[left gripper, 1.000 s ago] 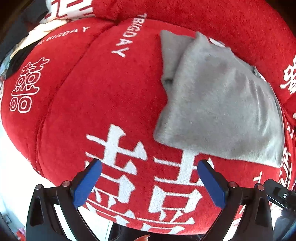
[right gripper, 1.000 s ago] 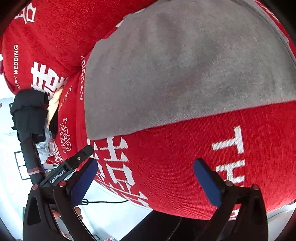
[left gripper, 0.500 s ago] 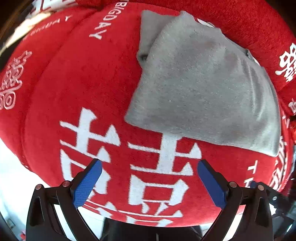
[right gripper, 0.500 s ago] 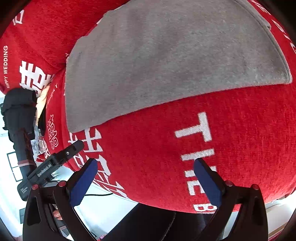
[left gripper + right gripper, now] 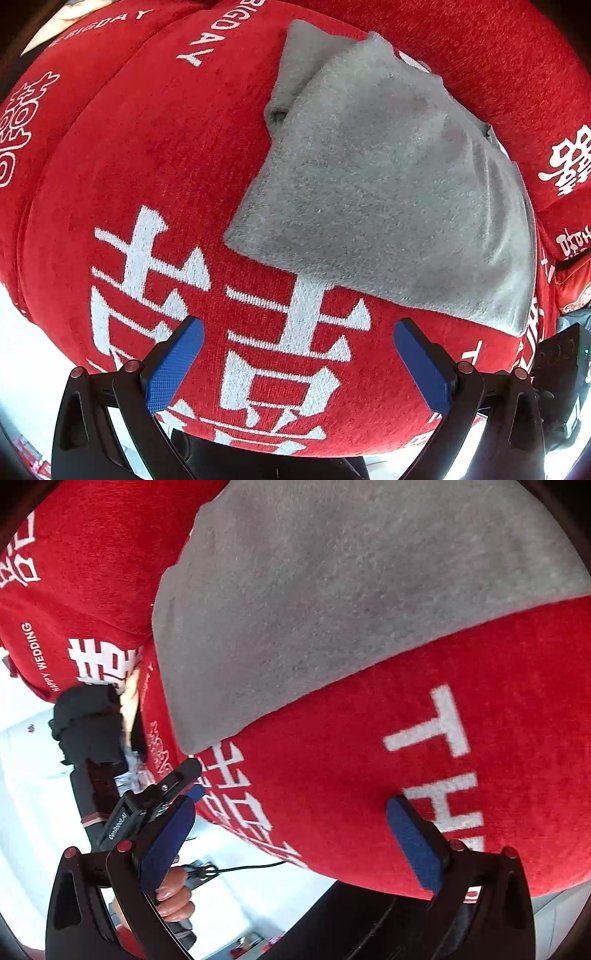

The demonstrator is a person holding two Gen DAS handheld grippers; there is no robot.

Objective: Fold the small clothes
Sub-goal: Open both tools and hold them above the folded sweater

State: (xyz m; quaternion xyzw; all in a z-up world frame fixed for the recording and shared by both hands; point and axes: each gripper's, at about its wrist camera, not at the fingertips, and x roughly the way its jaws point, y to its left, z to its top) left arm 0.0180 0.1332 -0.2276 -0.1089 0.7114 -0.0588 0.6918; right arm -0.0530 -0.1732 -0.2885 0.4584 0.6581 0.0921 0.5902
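Observation:
A grey folded garment lies flat on a red sofa cover printed with white characters. My left gripper hovers open over the cover, just short of the garment's near edge, nothing between its blue pads. In the right wrist view the same grey garment fills the upper half. My right gripper stands open below the garment's near edge, holding nothing. The left gripper shows at lower left there, held by a hand.
The red cover's back cushion rises behind the garment. A black cloth bundle lies at the sofa's far end. White floor and a thin black cable lie below the seat's front edge.
Both grippers stayed open and empty. The left view shifted right, then back a little, ending closer to the garment. The right view swung so the garment's left corner sits nearer the middle.

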